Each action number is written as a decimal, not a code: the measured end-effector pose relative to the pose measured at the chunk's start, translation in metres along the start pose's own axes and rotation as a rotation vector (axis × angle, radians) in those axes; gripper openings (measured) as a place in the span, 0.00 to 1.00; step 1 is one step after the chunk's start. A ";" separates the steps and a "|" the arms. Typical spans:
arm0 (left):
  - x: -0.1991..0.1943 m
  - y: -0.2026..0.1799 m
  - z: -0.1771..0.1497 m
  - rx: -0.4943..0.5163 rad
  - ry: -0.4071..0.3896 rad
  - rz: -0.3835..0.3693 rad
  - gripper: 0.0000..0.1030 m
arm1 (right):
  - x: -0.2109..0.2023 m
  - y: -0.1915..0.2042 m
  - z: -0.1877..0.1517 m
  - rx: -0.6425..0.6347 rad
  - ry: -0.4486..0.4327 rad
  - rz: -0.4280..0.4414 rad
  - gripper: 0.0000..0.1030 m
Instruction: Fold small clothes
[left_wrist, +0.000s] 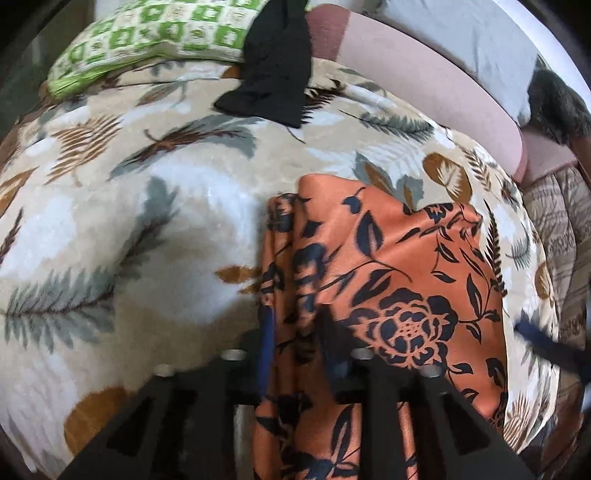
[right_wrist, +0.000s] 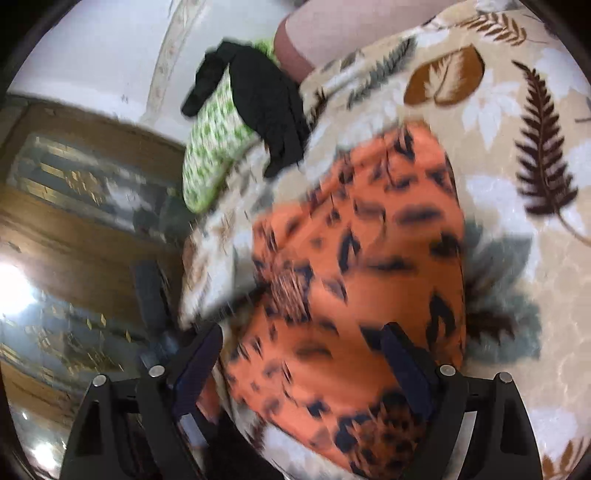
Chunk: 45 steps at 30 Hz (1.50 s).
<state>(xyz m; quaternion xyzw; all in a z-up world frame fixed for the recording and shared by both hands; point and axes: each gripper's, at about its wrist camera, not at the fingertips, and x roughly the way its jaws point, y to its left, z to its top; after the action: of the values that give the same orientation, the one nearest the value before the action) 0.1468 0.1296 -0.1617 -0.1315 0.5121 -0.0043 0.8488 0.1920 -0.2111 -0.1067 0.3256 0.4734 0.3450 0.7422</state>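
Your orange floral cloth (left_wrist: 399, 266) is lying on the leaf-print blanket (left_wrist: 110, 221), partly folded: one layer sits flat, and a bunched vertical ridge runs down its left edge straight into your left gripper (left_wrist: 295, 332).

Left gripper: the fingers are narrowly spaced with that bunched edge between them. Blur and the fabric hide the pads, so I cannot tell whether they are pinching the cloth or have let it go. My guess is that holding the edge there lets you carry it across for a fold.

Right gripper (right_wrist: 306, 354): jaws wide apart and gripping nothing. It hovers over the near end of the cloth with fabric in the gap below, and the pads (right_wrist: 402, 354) don't press on it. It looks staged to grab the opposite edge or pin the fabric down.

A black garment (left_wrist: 273, 74) is draped over the green checked cushion (left_wrist: 147, 37) at the far end of the blanket, well apart from the cloth. I'd read that as parked there to keep the middle free for working.

The right view is heavily motion-blurred, so I can't read the cloth's edges from that side.

Judgement: you're mid-fold and the cloth is not yet squared up. The satin-looking fabric will likely slide, so take a firm bite before pulling.
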 end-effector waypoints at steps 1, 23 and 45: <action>-0.009 0.004 -0.001 0.002 -0.004 -0.006 0.32 | 0.010 -0.006 0.016 0.041 -0.009 0.023 0.88; -0.032 0.005 -0.073 0.026 -0.029 -0.012 0.54 | 0.126 0.013 0.060 0.181 0.242 -0.006 0.91; -0.004 -0.016 -0.009 0.062 0.104 -0.096 0.48 | -0.085 -0.058 -0.112 0.116 -0.047 -0.171 0.90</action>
<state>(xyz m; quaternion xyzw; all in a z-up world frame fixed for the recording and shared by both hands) 0.1388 0.1128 -0.1585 -0.1293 0.5481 -0.0674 0.8236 0.0730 -0.2948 -0.1515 0.3342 0.5012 0.2448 0.7598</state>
